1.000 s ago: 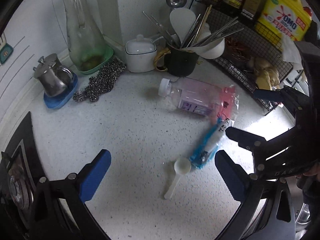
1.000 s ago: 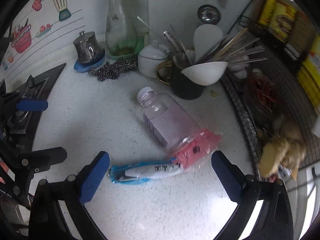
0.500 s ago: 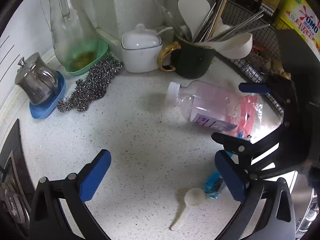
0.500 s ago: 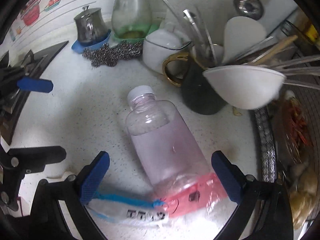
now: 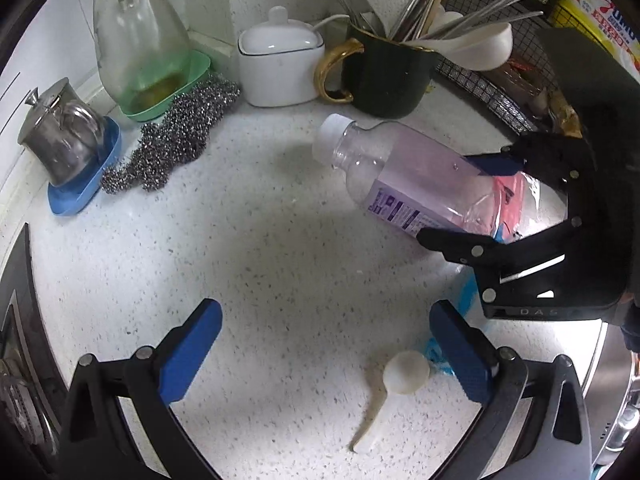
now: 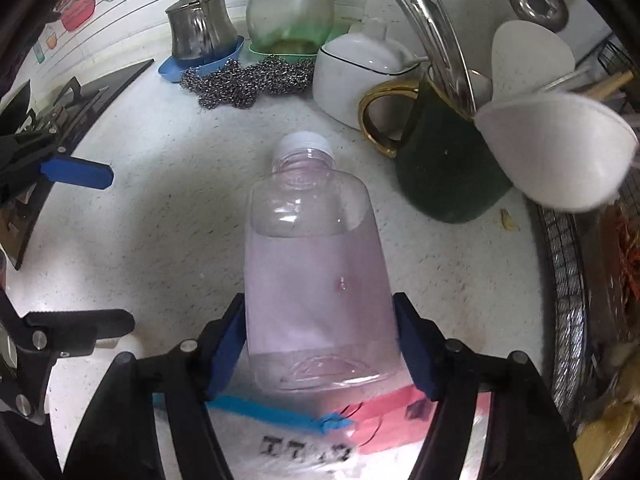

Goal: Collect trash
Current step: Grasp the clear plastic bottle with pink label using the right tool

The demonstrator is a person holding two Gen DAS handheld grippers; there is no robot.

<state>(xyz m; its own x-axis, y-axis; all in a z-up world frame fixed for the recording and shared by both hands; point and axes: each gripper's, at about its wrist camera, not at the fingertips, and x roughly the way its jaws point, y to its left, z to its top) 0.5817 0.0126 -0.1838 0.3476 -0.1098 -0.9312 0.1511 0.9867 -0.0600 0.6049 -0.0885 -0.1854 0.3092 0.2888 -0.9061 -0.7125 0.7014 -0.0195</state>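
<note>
Right gripper (image 6: pixel 320 344) clamped on clear plastic bottle with pinkish liquid (image 6: pixel 316 264), lying capped on speckled white counter (image 5: pixel 260 260), gripped near its base for lifting | left gripper (image 5: pixel 324 352) spread wide, empty, above small white plastic scoop (image 5: pixel 394 388) | blue-and-pink wrapper (image 6: pixel 320 428) beneath bottle.

The right gripper (image 6: pixel 320 344) advanced over the wrappers (image 6: pixel 304 440) and closed its blue pads (image 6: pixel 414 354) against the bottle (image 6: pixel 316 276); the left gripper (image 5: pixel 324 356) edged toward the counter's back corner
</note>
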